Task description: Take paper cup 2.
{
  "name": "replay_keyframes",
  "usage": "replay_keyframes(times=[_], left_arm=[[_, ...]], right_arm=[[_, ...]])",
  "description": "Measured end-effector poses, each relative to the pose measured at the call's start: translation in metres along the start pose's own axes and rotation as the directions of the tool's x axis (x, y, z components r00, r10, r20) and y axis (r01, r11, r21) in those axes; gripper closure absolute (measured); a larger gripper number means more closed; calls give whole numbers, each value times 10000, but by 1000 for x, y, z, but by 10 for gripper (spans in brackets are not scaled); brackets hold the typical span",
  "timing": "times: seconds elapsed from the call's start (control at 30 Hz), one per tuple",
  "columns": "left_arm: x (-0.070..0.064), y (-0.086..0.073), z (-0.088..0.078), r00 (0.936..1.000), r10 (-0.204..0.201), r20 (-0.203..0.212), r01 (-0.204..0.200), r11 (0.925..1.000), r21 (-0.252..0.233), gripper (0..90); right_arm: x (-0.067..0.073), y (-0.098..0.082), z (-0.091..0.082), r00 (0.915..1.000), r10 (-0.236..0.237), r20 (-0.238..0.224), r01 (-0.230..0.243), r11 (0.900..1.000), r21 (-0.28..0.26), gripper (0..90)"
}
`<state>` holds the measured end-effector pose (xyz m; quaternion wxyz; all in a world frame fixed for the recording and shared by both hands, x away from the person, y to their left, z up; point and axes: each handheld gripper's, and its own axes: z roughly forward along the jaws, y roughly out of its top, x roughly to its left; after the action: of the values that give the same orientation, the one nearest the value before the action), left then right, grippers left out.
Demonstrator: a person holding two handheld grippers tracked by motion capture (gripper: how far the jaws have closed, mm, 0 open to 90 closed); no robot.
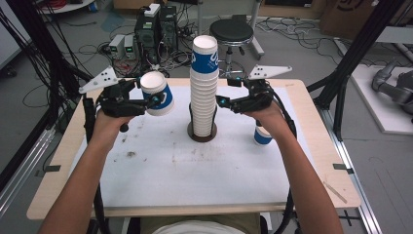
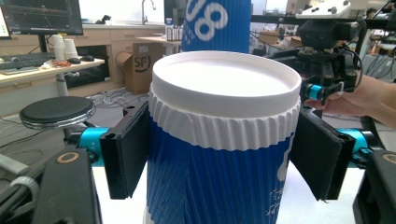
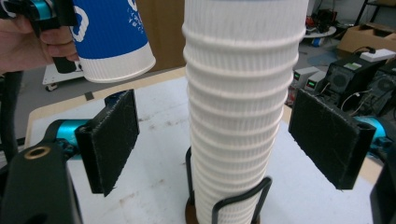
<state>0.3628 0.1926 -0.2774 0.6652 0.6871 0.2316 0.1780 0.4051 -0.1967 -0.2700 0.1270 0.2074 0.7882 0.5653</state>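
- Left tongs [image 1: 155, 101] pinch a blue paper cup [image 1: 157, 92], held tilted above the table [image 1: 160, 170], left of the cup stack [image 1: 204, 87].
- Right tongs [image 1: 223, 101] stand spread, pads either side of the stack, not touching.

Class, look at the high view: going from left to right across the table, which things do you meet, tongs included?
Left tongs → held cup → cup stack → right tongs → lone cup.
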Motion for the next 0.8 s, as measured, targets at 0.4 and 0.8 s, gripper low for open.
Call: replay_keyframes(times=[0.4,0.8], left_arm=[[-12,-42,1,9986,-434,299,432,9990,93,262],[-22,-55,9,9982,-377,463,353,9981,514,262]], right_arm=[[16,-47,-14,9999,163,10,-163,9998,117,165],[29,-79,-15,9997,232,56,-233,9997,104,165]])
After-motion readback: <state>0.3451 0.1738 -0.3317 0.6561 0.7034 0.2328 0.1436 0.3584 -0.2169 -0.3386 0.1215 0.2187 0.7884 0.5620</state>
